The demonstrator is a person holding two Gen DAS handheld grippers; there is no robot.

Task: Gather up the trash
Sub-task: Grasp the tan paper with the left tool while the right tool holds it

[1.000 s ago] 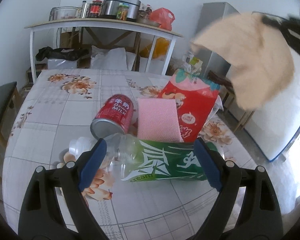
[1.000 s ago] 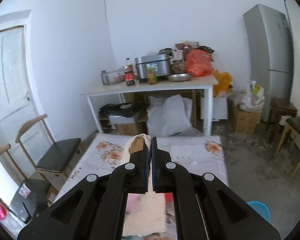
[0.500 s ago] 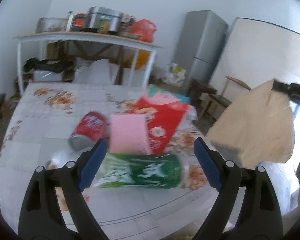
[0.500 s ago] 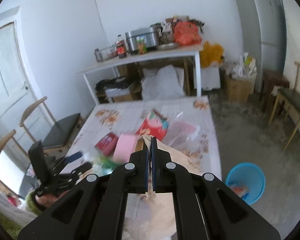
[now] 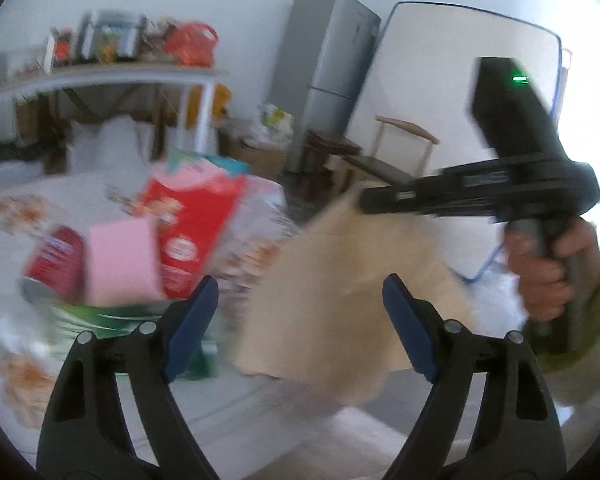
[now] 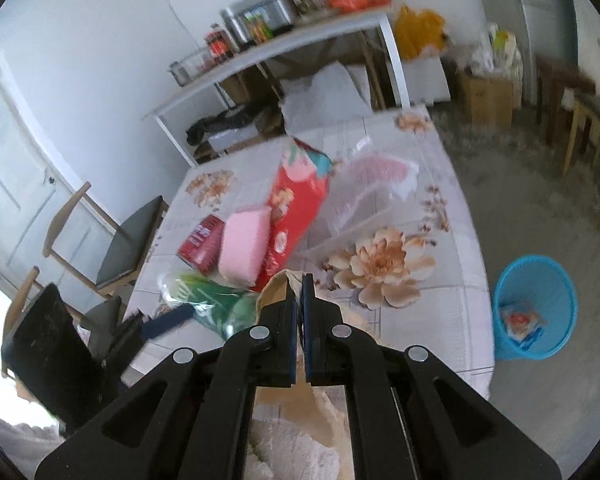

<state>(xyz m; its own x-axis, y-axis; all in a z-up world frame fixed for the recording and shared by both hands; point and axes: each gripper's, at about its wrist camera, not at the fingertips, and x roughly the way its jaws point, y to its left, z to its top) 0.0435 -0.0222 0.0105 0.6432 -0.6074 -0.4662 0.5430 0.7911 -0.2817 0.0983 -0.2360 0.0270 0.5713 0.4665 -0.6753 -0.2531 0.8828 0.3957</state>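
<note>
Two grippers work here, and we treat the step in hand as carrying a held piece of trash to the blue bin [image 6: 534, 308]. We hold the right gripper [image 6: 298, 292] clenched on the top edge of the tan paper bag [image 5: 340, 300], which hangs below its fingers, off the near edge of the table [image 6: 452, 216]. The left gripper [image 5: 296, 320] is spread wide and closing slightly, with nothing pinched; in its view the bag hangs just beyond the gap between its fingers. For a clean step, we judge it best to keep the pinch firm and release only once the bag is above the bin, which stands on the floor to the right of the table, well apart from the bag.
</note>
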